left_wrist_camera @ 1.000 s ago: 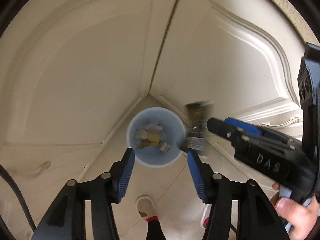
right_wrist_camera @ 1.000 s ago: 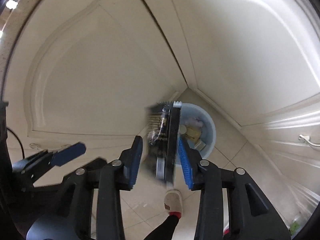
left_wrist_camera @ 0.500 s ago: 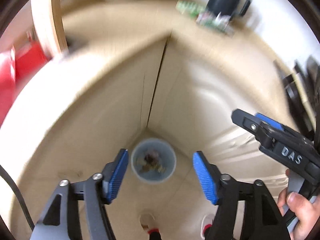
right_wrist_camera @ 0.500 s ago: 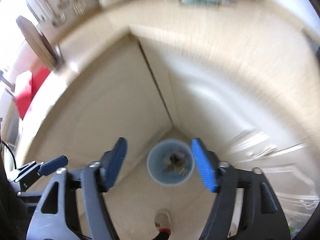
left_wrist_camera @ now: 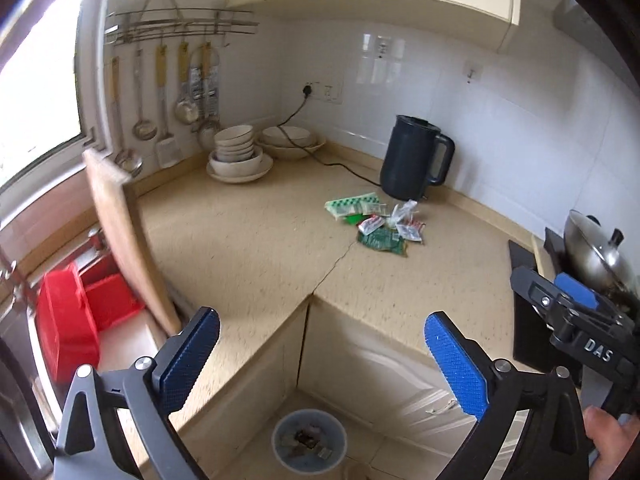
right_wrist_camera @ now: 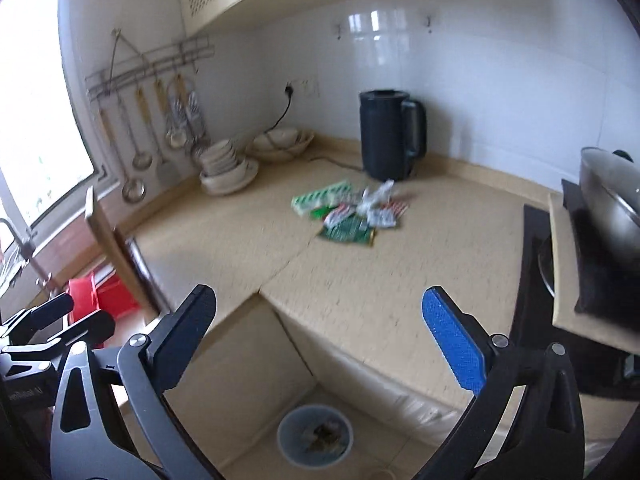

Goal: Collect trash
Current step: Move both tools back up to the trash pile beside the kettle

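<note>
Left hand-held gripper (left_wrist_camera: pixel 320 364) and right hand-held gripper (right_wrist_camera: pixel 318 344): jaws have just been opening, now spread wide, nothing between the pads of either. Both sit above the desk (left_wrist_camera: pixel 256 236) edge at the inner corner. Trash (left_wrist_camera: pixel 374 220) lies in a loose pile of wrappers mid-desk, just in front of the kettle (left_wrist_camera: pixel 414 158); bin (left_wrist_camera: pixel 309 445) is on the floor below the corner, already holding scraps. Judged step: reach for the next wrappers. Advice: take edge pieces first, pads flat to the desk, pinch one wrapper each, keep clear of the kettle and its cord (left_wrist_camera: pixel 320 158).
</note>
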